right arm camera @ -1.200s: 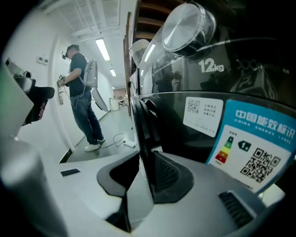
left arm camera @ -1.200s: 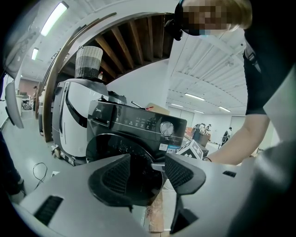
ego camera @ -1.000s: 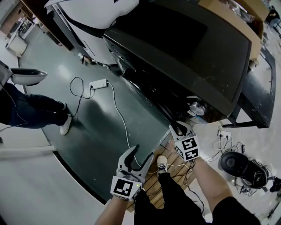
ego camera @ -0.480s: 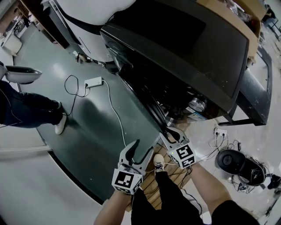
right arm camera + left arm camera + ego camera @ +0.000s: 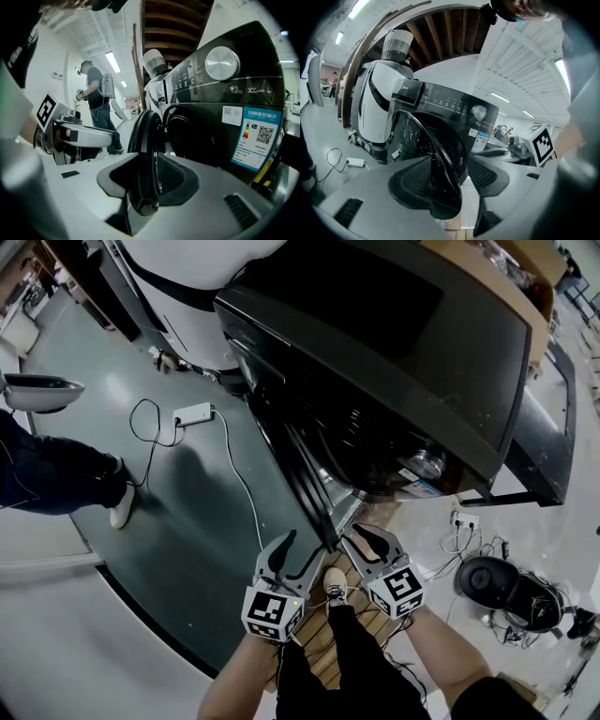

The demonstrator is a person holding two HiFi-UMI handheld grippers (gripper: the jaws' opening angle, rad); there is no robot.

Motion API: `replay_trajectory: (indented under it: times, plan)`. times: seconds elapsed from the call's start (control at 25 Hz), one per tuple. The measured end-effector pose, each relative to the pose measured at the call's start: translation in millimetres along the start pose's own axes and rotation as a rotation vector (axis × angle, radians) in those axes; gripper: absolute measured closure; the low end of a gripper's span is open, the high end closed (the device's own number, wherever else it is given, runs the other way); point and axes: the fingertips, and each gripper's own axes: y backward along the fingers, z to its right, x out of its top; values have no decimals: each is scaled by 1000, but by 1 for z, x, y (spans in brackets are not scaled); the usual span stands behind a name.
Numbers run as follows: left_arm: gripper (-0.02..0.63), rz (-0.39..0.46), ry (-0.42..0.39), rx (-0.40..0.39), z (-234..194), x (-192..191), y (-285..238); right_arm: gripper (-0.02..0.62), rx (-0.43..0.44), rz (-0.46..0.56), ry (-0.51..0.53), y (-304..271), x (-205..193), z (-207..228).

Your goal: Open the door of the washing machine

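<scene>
White power strip [image 5: 192, 414] with trailing cable [image 5: 242, 479] on green floor [image 5: 187, 521], upper left; bystander's white shoe [image 5: 119, 510] mid-left; black round device [image 5: 492, 582] lower right.

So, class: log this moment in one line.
door: ajar | right tool: jaws just opened further, door edge between | left tool: open

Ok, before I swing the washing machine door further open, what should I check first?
Door unlatched from washing machine: ok, it stands ajar.
Right gripper holding door: not ok; jaws have just been opening, door edge between them unclamped.
Left gripper holding door: not ok; jaws apart around its edge.
Swing path free: cannot tell; power strip and bystander's shoe lie on that side.
</scene>
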Motion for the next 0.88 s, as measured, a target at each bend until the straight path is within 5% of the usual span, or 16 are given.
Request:
replay_trajectory:
  times: [0.88]
  plan:
    - [356,-41,47,113,-80,-24,59,465,-79,96,-84,-11,34,-32]
